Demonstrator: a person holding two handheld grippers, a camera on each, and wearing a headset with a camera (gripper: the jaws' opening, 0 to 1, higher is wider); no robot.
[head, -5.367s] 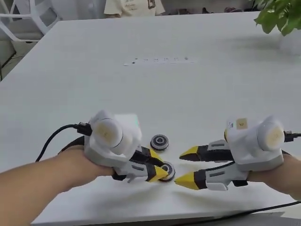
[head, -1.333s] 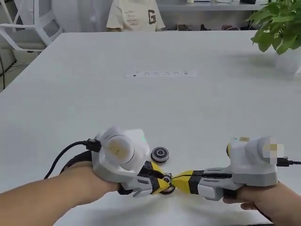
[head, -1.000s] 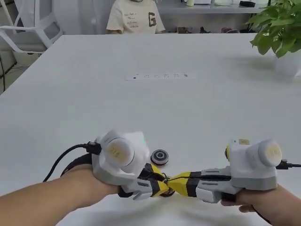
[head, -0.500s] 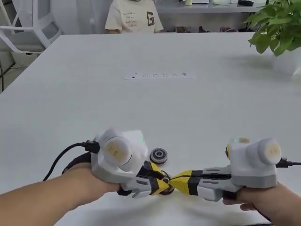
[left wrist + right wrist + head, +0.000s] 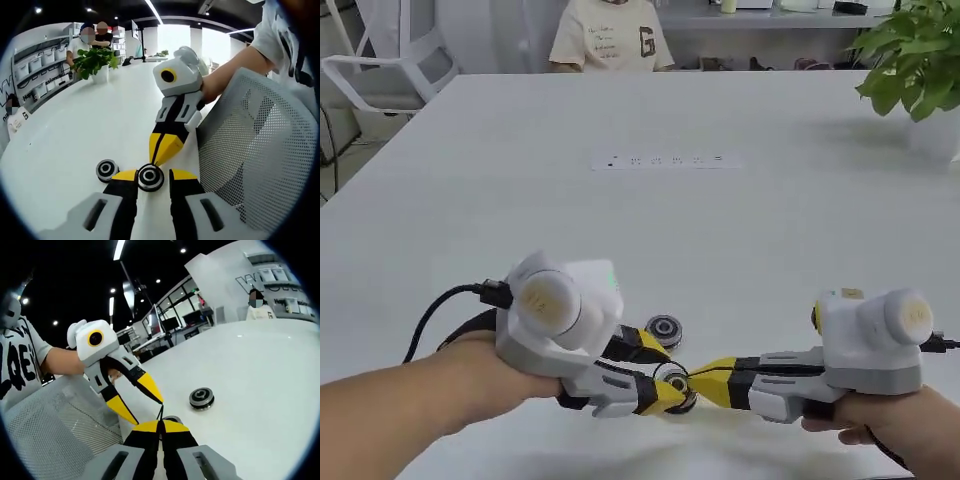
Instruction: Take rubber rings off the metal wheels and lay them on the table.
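Note:
A small metal wheel (image 5: 673, 384) with a dark rim sits at the table's near edge, between the yellow-tipped jaws of my left gripper (image 5: 664, 374), which is shut on it. In the left gripper view the wheel (image 5: 150, 177) fills the gap of the left gripper (image 5: 150, 183). My right gripper (image 5: 704, 376) meets it from the right, jaws shut. In the right gripper view a thin black strand, the rubber ring (image 5: 161, 412), runs up from the shut right gripper (image 5: 161, 426) toward the left gripper (image 5: 148, 412). A second wheel (image 5: 665, 328) (image 5: 107, 169) (image 5: 201, 397) lies flat just beyond.
The white table (image 5: 640, 230) stretches far ahead, with a row of built-in sockets (image 5: 665, 160) at its middle. A potted plant (image 5: 915, 60) stands at the far right, a person (image 5: 610, 35) sits at the far side, and a mesh chair (image 5: 255, 145) is close behind.
Several seconds ago the right gripper was open and apart from the wheel; now it is shut at the wheel. In the last second both grippers stayed together and the left one tilted slightly.

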